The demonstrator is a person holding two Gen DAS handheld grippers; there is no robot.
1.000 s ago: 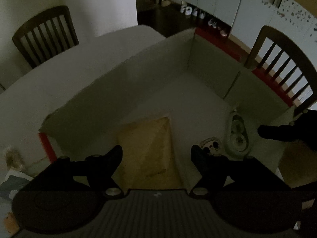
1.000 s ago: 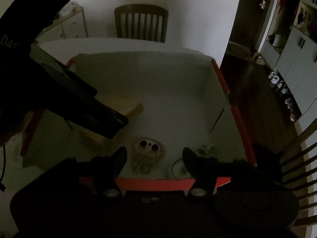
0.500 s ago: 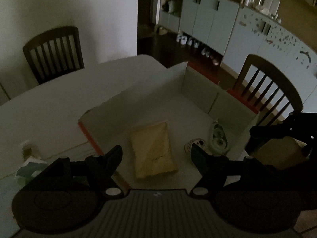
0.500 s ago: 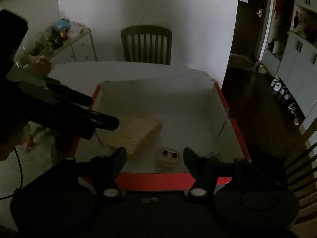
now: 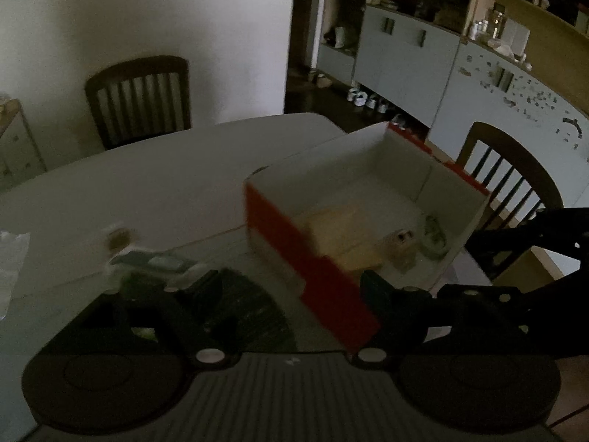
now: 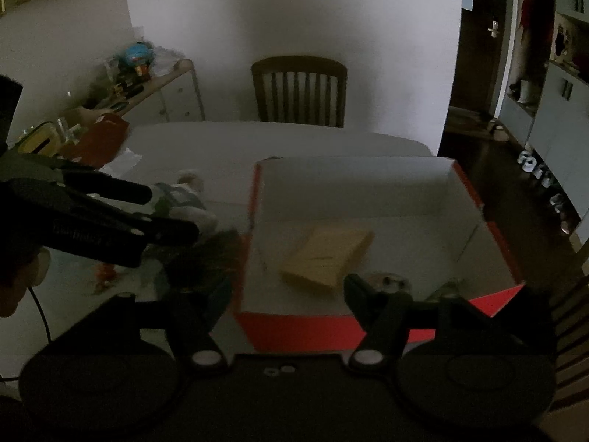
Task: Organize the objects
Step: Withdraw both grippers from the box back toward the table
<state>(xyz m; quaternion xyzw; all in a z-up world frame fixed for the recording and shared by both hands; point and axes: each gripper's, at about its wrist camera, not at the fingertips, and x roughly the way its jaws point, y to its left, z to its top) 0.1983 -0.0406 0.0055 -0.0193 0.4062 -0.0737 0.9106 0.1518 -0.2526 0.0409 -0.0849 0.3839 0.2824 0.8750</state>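
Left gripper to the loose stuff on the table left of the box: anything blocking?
Nothing visible. The left gripper is open above the table, and the loose items lie just ahead, outside the red box wall.

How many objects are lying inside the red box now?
3 visible inside the red box: a tan packet near the middle, a small round item and a greenish item by the near wall. The near wall may hide more.

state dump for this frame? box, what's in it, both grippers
red box: open-topped, upright on the table
tan packet: lying flat inside the box
small items: on the box floor, too blurred to identify
left gripper: open, empty
right gripper: open, empty
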